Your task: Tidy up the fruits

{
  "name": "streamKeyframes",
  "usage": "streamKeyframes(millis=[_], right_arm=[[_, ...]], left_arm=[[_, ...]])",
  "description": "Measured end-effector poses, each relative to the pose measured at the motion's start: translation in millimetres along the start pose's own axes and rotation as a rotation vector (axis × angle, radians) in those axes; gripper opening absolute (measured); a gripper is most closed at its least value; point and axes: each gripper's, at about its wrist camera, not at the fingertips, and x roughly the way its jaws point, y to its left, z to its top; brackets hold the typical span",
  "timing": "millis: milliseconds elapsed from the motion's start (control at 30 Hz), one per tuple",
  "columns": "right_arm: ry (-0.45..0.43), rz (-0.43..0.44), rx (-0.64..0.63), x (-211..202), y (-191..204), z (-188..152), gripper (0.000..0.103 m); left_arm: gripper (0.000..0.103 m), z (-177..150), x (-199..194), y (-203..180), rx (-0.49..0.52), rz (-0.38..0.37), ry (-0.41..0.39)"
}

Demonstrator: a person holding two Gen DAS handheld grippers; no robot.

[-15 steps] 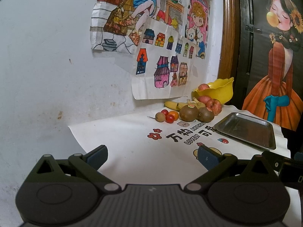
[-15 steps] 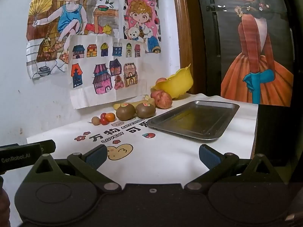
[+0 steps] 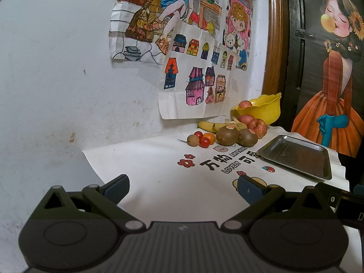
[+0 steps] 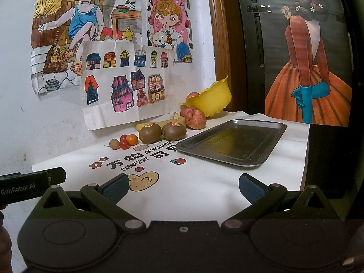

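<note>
We see the left gripper (image 3: 183, 188) and the right gripper (image 4: 183, 187) both spread wide and holding nothing, each above the white tablecloth (image 4: 204, 188). Farther off, the metal tray (image 4: 232, 142) lies bare. Beside it, near the wall, sit two kiwis (image 4: 162, 132), small tomatoes (image 4: 126, 141), bananas (image 3: 212, 126), apples (image 4: 194, 117) and a yellow bowl (image 4: 211, 101).

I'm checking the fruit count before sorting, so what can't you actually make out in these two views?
- Yellow bowl contents: both views, its wall hides all but one apple top.
- Bananas: both views, the kiwis and apples in front hide how many there are.
- Small brown round fruit: too small to name.
- Kiwi sticker print: too small to read.
</note>
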Motion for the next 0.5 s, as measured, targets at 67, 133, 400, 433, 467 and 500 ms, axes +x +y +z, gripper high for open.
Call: streamKeyframes(millis=[67,133,400,433,467,500], right_arm=[[0.003,0.0,0.001,0.5,-0.8,-0.7,0.102],[0.006,0.0,0.002,0.8,-1.5,-1.5,0.102],[0.023,-0.003,0.002,1.2,-1.4,-2.4,0.102],[0.026,-0.004,0.002,1.0,-1.5,-2.4,0.102],[0.027,-0.005,0.003,0.3,-1.6,-2.1,0.102],[0.028,-0.006,0.003,-0.5,-1.0,-0.7,0.102]], left_arm=[[0.103,0.0,0.0,0.0,0.0,0.0,0.0],[0.103,-0.8,-0.4,-0.2,0.0,0.0,0.001],[0.103,0.6,0.8,0.0,0.0,0.001,0.004],[0.103,0.0,0.6,-0.1,-0.001,0.0,0.006],[0.103,-0.2,0.7,0.1,-0.002,0.0,0.007],[0.103,-1.1,2.2,0.0,-0.002,0.0,0.009]])
